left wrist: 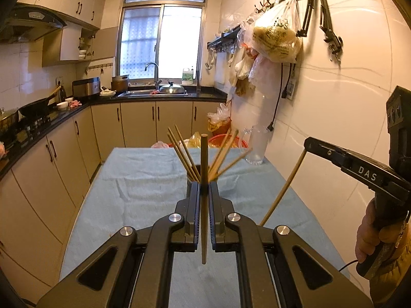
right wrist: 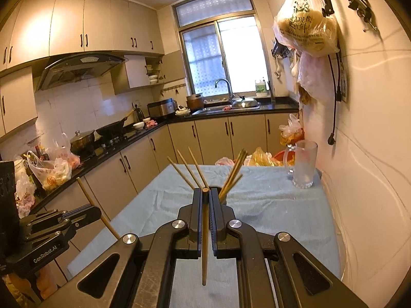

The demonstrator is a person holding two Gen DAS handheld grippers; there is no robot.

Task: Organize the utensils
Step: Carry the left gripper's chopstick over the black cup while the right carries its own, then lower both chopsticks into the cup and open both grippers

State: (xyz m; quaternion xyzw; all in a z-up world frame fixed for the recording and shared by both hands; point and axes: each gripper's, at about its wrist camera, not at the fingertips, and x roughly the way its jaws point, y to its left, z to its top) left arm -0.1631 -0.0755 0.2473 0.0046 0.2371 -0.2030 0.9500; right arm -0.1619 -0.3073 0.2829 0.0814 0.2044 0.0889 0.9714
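Chopsticks [left wrist: 185,154] stand in a holder on the blue-clothed table [left wrist: 143,179].

Daylight streaming through the window [left wrist: 161,41], panes blowing out white, warm glare washing the tiled wall [right wrist: 372,141], fisheye edges bending and darkening.

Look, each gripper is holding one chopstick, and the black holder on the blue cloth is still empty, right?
Not quite. Both grippers do hold one chopstick each, but the holder already has chopsticks standing in it, as the right wrist view shows.
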